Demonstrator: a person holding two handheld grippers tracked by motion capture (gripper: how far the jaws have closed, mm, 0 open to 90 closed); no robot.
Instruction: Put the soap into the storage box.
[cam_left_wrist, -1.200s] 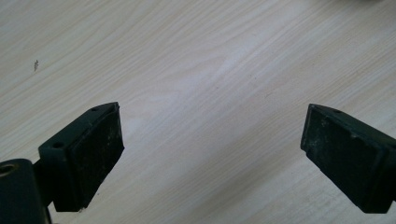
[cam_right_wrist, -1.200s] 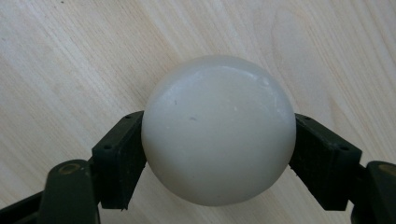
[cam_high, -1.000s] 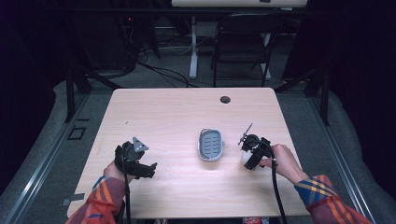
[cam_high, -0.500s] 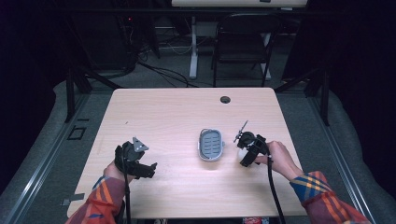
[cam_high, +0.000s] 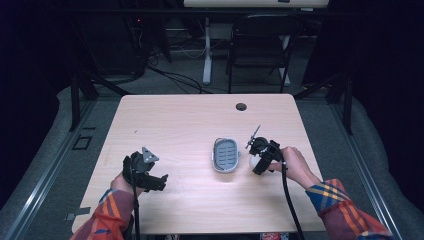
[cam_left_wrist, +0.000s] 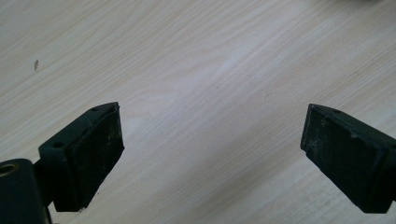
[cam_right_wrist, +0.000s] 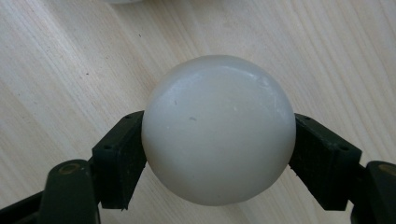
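My right claw (cam_high: 256, 161) is clamped on a white ball (cam_right_wrist: 218, 128), both pads pressed against its sides, one left and one right of it in the right gripper view. From the high view the ball (cam_high: 254, 161) sits at the claw tip, just beside the right edge of the grey oval dish (cam_high: 226, 154), close to it but I can't tell if they touch. The dish lies flat near the middle of the desk (cam_high: 190, 120), a ribbed insert inside it. Whether the ball rests on the wood or is lifted slightly, can't tell; in the right gripper view light wood grain runs under it. My left claw (cam_high: 159, 181) is well apart from all that, low over the near left part of the desk, jaws spread wide with bare wood between them in the left gripper view, nothing held. Plaid sleeves on both forearms. A small dark round hole (cam_high: 241, 106) sits near the far edge of the desk.
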